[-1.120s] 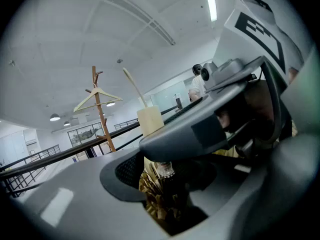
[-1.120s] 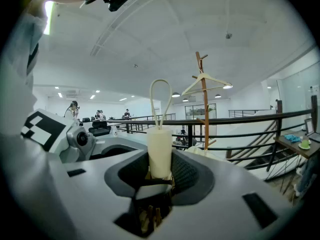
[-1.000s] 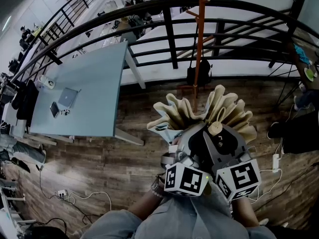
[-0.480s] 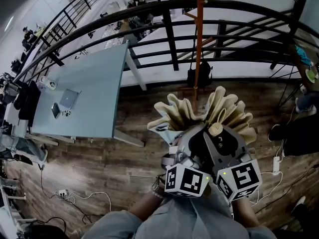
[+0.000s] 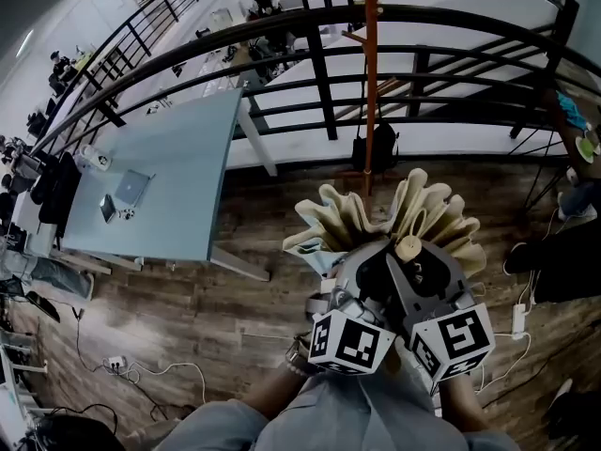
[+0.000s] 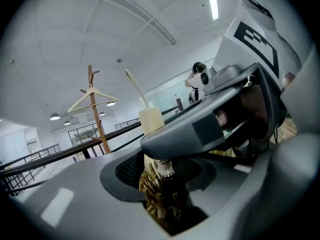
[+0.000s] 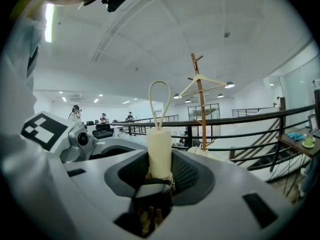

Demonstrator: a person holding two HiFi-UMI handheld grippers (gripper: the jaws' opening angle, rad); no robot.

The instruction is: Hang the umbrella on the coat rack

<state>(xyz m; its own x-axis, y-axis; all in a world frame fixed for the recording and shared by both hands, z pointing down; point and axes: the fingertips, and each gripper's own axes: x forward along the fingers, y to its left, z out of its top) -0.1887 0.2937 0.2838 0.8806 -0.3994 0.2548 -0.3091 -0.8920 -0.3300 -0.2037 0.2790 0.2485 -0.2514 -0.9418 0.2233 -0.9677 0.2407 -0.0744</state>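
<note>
Two grippers hold the folded beige umbrella (image 5: 427,209) above the wooden floor (image 5: 188,299): the left gripper (image 5: 355,263) clamped at its folds, the right gripper (image 5: 410,252) clamped on the cream handle (image 7: 159,151). The orange coat rack (image 5: 370,73) stands well apart, so the approach and the hanging likely remain.

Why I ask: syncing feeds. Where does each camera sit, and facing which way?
Head view: on the person's head, steeply down at umbrella, left tool, right tool, forearms.
Left gripper view: on left tool, facing the coat rack; own jaws, right tool show.
Right gripper view: on right tool, facing the coat rack; own jaws hold the umbrella.
All three share the coat rack.
</note>
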